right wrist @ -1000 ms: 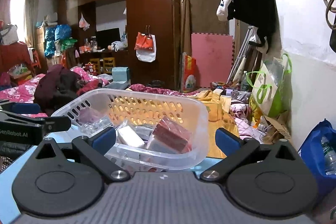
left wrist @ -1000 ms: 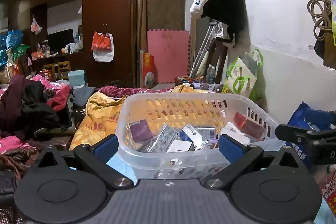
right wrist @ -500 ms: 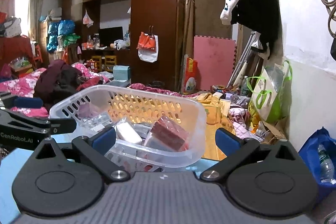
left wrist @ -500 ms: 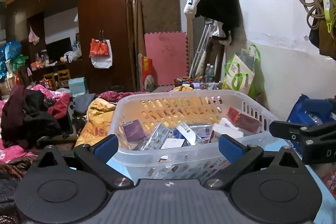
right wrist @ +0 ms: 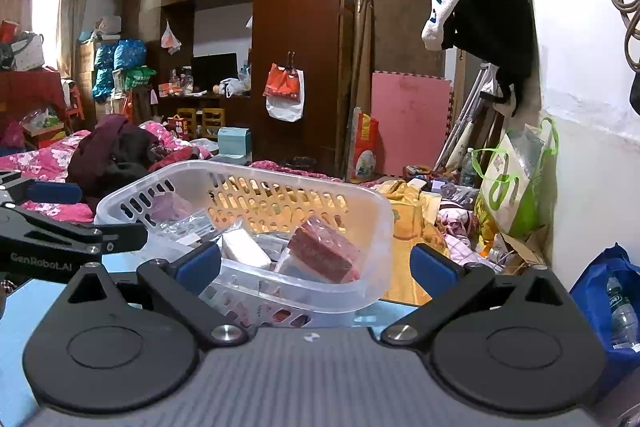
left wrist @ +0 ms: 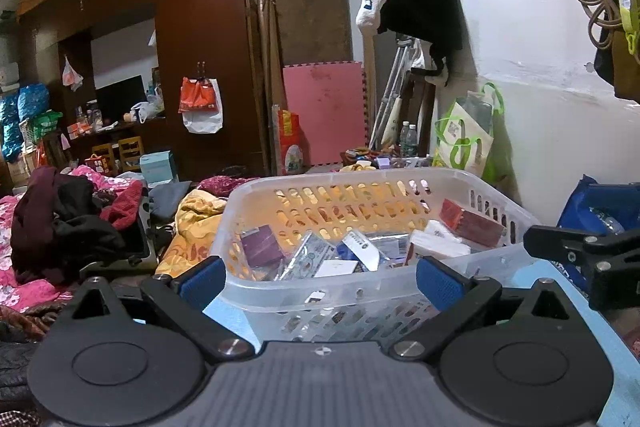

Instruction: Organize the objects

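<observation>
A clear plastic basket (left wrist: 496, 195) (right wrist: 376, 211) stands on a light blue table (left wrist: 552, 275) (right wrist: 24, 299), filled with several small boxes and packets: a purple box (left wrist: 262, 247), a red box (left wrist: 472, 223) (right wrist: 324, 255), a white box (right wrist: 244, 249). My left gripper (left wrist: 320, 279) is open just before the basket's near wall, fingers wide apart. My right gripper (right wrist: 318, 263) is open too, facing the basket's right end. Each gripper shows at the edge of the other's view, the right gripper (left wrist: 584, 255) and the left gripper (right wrist: 60, 231).
Behind the table lie heaps of clothes (left wrist: 68, 219) and a yellow blanket (left wrist: 192, 223). A dark wardrobe (left wrist: 192, 47) fills the back. A white wall (left wrist: 540, 47) runs along the right with a green-handled bag (left wrist: 464, 139) and a blue bag (right wrist: 612, 291) at its foot.
Both views have tilted slightly upward, so the basket sits a little lower in frame. Both grippers stay open and empty.
</observation>
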`<state>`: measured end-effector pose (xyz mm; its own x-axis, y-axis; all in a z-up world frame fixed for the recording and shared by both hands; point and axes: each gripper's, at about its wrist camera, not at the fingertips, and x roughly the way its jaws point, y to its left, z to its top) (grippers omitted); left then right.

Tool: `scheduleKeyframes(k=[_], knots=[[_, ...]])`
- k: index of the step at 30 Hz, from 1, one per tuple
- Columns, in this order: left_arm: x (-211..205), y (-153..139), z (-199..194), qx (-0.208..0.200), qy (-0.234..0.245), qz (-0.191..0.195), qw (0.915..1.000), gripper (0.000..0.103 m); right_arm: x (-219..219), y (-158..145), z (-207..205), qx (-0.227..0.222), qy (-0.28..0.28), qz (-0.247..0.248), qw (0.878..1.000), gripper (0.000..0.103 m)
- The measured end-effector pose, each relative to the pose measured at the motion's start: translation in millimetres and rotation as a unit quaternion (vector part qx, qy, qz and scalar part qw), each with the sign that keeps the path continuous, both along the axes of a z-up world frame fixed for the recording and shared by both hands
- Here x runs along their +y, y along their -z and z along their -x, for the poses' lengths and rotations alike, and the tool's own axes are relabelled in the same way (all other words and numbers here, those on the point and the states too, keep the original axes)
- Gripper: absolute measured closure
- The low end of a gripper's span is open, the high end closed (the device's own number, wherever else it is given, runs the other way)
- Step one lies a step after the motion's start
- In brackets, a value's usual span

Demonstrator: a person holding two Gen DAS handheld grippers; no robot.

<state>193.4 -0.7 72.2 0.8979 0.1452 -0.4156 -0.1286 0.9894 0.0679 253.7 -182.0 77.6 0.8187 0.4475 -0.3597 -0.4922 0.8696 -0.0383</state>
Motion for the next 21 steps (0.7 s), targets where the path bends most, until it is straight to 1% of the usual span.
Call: scheduleKeyframes(k=[4,14,21], knots=[[-3.7,1.5,0.0,0.001,0.001,-0.006,1.0,0.001,-1.4,-0.1,0.0,0.0,0.001,-0.005,1.0,0.0],[-3.0,2.0,-0.7,0.007,0.004,-0.003,1.0,0.001,-3.2,-1.0,-0.2,-0.007,0.003,-0.008,1.0,0.0],[-2.6,2.5,-0.1,0.008,0.003,0.003,1.0,0.001,-0.9,-0.1,0.9,-0.012,-0.003,0.003,1.0,0.0]])
